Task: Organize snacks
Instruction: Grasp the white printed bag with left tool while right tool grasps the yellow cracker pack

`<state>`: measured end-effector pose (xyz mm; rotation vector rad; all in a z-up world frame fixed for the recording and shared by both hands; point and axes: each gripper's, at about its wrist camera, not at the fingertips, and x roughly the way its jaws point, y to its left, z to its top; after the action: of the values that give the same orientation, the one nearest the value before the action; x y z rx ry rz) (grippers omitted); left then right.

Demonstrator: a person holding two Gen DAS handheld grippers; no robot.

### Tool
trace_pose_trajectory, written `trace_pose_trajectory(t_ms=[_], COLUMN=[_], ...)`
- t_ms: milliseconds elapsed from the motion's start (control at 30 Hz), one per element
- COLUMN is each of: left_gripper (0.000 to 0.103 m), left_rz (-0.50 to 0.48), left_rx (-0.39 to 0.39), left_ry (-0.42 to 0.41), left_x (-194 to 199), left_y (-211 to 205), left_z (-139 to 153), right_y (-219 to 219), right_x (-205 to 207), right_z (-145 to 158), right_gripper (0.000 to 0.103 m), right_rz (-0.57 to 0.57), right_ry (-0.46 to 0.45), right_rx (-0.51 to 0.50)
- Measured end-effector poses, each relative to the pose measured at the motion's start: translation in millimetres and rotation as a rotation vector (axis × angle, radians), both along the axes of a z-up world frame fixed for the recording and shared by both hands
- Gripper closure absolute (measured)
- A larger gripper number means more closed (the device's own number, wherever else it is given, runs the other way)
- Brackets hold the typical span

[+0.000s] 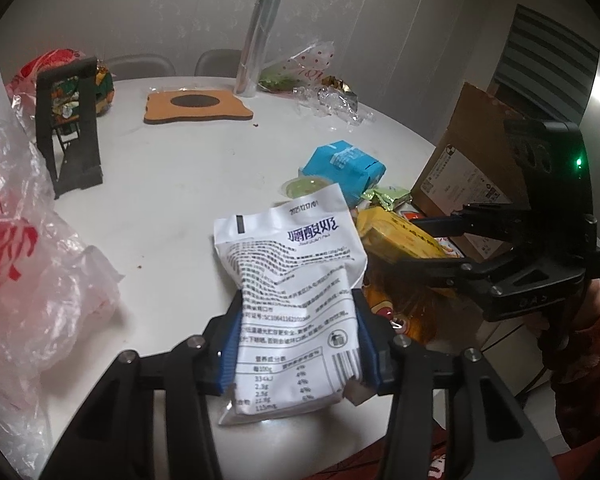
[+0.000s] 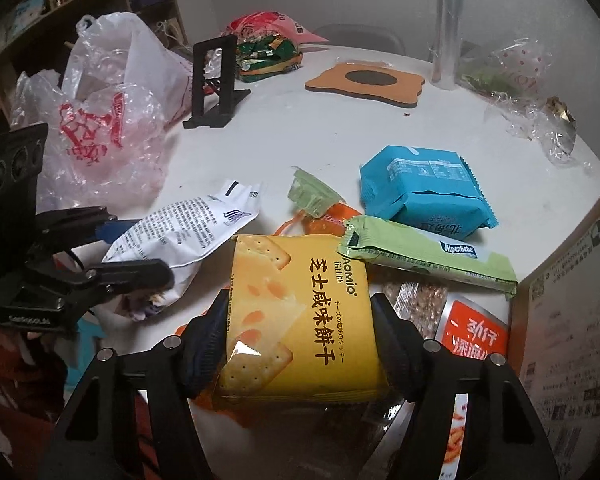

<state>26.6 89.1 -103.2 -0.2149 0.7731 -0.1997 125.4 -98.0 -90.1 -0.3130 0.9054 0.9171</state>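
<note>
My left gripper [image 1: 298, 334] is shut on a white snack bag with black print [image 1: 292, 280] and holds it above the white round table [image 1: 172, 184]. It also shows in the right wrist view [image 2: 180, 236]. My right gripper [image 2: 300, 328] is shut on a yellow cheese cracker pack [image 2: 300, 312], which also shows in the left wrist view [image 1: 395, 236]. On the table lie a blue packet [image 2: 423, 192], a green Alpenliebe bar [image 2: 427, 256], a green jelly cup [image 2: 311, 196], an orange packet [image 2: 331, 220] and a red packet [image 2: 471, 332].
A cardboard box [image 1: 459, 176] stands at the table's right edge. Crumpled plastic bags [image 2: 104, 120] lie at the left. A black stand [image 1: 70, 128], an orange coaster [image 1: 198, 106], a clear roll [image 1: 260, 40] and cellophane wrappers [image 1: 323, 96] sit further back.
</note>
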Motion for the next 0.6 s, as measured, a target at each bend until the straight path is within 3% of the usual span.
trace_pose_trajectory(t_ms=[467, 600], left_gripper=[0.060, 0.060], left_rz=[0.035, 0.035], left_rx=[0.039, 0.041], left_ry=[-0.044, -0.020], left_x=[-11, -8], left_y=[6, 8], left_z=[15, 9], right_y=[-7, -3], right_x=[-15, -21], right_z=[12, 21], right_gripper=[0.038, 0.038], right_rz=[0.007, 0.025], right_ry=[0.009, 0.006], right_rx=[0.038, 0.050])
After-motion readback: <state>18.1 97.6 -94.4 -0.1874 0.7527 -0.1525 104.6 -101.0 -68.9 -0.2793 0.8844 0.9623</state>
